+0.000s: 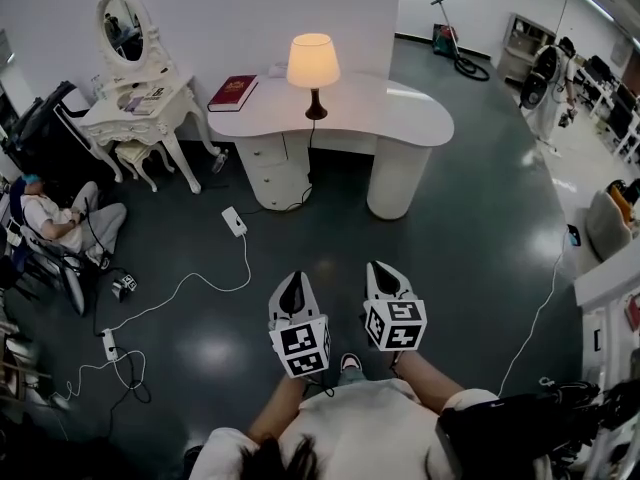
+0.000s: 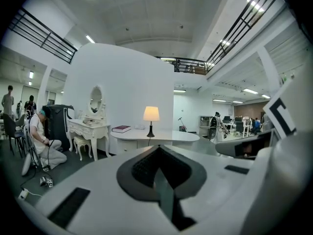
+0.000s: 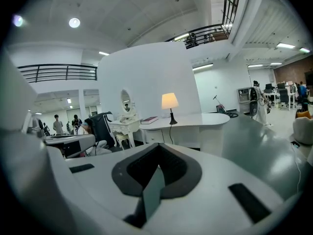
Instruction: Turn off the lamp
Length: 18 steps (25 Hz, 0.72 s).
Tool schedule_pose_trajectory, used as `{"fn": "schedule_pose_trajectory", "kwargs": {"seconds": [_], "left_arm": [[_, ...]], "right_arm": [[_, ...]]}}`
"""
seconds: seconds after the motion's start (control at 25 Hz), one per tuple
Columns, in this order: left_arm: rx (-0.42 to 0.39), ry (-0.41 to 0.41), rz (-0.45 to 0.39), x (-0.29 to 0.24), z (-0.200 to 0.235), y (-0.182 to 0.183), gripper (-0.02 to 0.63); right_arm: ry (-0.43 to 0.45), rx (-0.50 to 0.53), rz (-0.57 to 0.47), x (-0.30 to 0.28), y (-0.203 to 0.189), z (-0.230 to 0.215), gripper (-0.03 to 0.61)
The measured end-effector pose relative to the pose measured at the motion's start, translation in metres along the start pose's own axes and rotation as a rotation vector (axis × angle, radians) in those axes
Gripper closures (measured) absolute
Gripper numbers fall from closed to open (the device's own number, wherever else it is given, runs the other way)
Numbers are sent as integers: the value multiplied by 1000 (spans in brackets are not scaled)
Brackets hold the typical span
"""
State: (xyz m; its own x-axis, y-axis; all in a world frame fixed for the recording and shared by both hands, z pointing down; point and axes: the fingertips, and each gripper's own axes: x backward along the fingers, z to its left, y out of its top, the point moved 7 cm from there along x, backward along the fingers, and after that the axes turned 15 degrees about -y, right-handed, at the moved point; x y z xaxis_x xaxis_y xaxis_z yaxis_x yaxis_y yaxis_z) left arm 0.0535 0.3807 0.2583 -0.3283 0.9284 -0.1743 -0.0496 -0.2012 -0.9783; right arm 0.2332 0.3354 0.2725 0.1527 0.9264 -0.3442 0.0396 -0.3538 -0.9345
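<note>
- At the far side of the dark floor, in the head view, the lamp (image 1: 313, 68) stands on a curved white desk (image 1: 400, 118). Its shade glows (lit), and its dark base sits near the desk's middle.
- A red book (image 1: 233, 92) lies on the desk's left end, apart from the lamp.
- A dark cord hangs from the lamp's base down the desk front. A white power strip (image 1: 234, 220) lies on the floor before the desk, with a white cable trailing left.
- Left of the desk stands a white dressing table (image 1: 140, 108) with an oval mirror (image 1: 121, 26). A person (image 1: 60, 223) sits low on the floor beside it.
- Left gripper (image 1: 293, 280): held out in front of the person, well short of the desk. Its own view shows the jaws pressed together with nothing between them.
- Right gripper (image 1: 385, 268): just beside the left one and level with it, jaws likewise closed on nothing.
- Both gripper views look toward the lamp (image 2: 151, 114) (image 3: 169, 102), which appears small and distant above the closed jaws.
</note>
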Motion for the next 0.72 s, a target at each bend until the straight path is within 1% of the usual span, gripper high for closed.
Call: {"fn": "schedule_pose_trajectory", "kwargs": {"seconds": [0.16,0.36,0.72], "left_arm": [[-13,-2,25,-36,-5,3,623],[-17,7,50,-65,-9,3,623],[-30,17,96,-103,1,-3,623]], "right_arm": [[16,-14,15,-31,10,-20,580],[33,-16,32,-57,17,-37,580],[30,-28,59,-96,21,-54,580]]}}
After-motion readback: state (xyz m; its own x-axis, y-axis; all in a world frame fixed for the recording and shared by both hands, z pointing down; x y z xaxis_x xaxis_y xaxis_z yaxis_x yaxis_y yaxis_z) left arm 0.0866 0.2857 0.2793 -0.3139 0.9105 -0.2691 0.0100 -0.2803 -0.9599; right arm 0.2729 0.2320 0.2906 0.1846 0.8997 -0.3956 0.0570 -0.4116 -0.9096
